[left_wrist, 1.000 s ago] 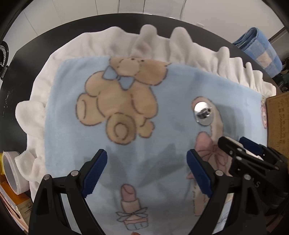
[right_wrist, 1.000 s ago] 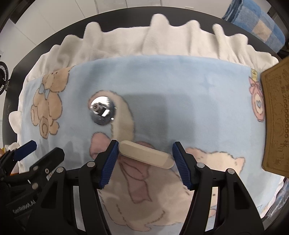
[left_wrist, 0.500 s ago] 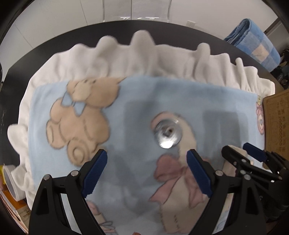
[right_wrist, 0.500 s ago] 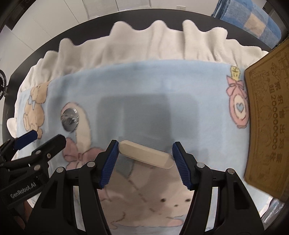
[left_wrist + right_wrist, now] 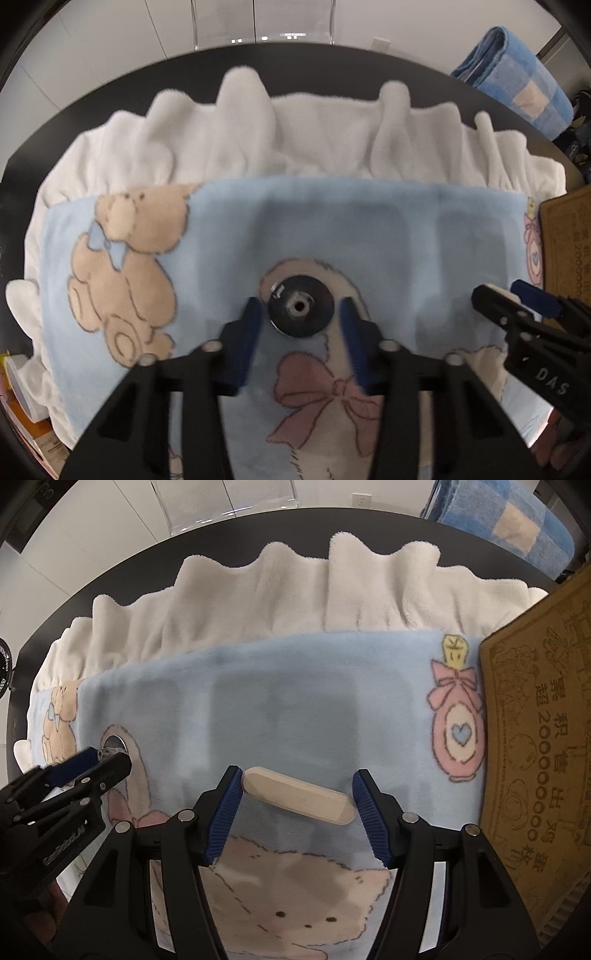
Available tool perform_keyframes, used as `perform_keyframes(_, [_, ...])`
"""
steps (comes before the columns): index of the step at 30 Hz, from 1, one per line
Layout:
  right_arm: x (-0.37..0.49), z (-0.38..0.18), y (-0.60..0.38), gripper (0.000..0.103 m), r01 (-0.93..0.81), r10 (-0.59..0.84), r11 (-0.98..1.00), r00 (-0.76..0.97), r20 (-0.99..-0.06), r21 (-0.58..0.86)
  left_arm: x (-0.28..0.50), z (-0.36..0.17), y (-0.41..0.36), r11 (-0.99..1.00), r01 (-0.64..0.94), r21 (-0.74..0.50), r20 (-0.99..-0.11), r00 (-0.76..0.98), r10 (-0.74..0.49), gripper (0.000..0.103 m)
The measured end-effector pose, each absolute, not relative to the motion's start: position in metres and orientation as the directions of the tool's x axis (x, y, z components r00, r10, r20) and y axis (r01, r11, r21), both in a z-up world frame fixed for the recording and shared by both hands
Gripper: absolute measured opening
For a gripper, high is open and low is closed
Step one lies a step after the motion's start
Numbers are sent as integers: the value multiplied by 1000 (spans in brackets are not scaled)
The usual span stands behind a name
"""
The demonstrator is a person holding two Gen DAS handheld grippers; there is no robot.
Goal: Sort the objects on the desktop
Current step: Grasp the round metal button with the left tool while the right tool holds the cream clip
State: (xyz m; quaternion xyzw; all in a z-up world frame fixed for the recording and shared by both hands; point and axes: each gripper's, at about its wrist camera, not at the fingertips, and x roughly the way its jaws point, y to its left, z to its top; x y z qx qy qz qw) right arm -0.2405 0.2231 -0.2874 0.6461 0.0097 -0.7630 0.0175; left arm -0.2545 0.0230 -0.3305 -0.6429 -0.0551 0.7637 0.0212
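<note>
Basically early days: right claw (image 5: 297, 801) holds the beige bar (image 5: 298, 800), left claw (image 5: 300, 320) narrow round the metal disc (image 5: 301, 311), not pinching yet; nothing sorted afaict.

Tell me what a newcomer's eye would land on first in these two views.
First the shiny metal disc, lying on the pale blue cartoon blanket between the blue fingers of the left gripper, which stand just off its rim. Next the beige oblong block, spanning the right gripper slantwise. Beside them, the brown box with printed Chinese characters at the blanket's right edge.
</note>
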Motion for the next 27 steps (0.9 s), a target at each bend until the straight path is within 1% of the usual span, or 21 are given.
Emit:
perform_keyframes(4, [-233, -287, 228, 64, 34, -19, -999, -164, -986, 13, -253, -331, 24, -993, 31, -111, -977, -185, 103, 37])
perform_keyframes(5, [-232, -287, 229, 64, 33, -20, -999, -163, -986, 14, -254, -332, 25, -994, 28, -110, -977, -188, 103, 35])
perform_keyframes(6, [-230, -288, 229, 64, 33, -21, -999, -161, -987, 16, -250, -330, 23, -993, 29, -112, -976, -192, 104, 25])
perform_keyframes(18, [-218, -285, 229, 64, 45, -21, -999, -158, -987, 14, -245, -324, 17, -987, 45, -156, -967, -209, 143, 25])
perform_keyframes(27, [-200, -267, 231, 64, 50, -20, -999, -180, -984, 11, -224, -296, 8, -986, 35, -162, -961, -234, 150, 25])
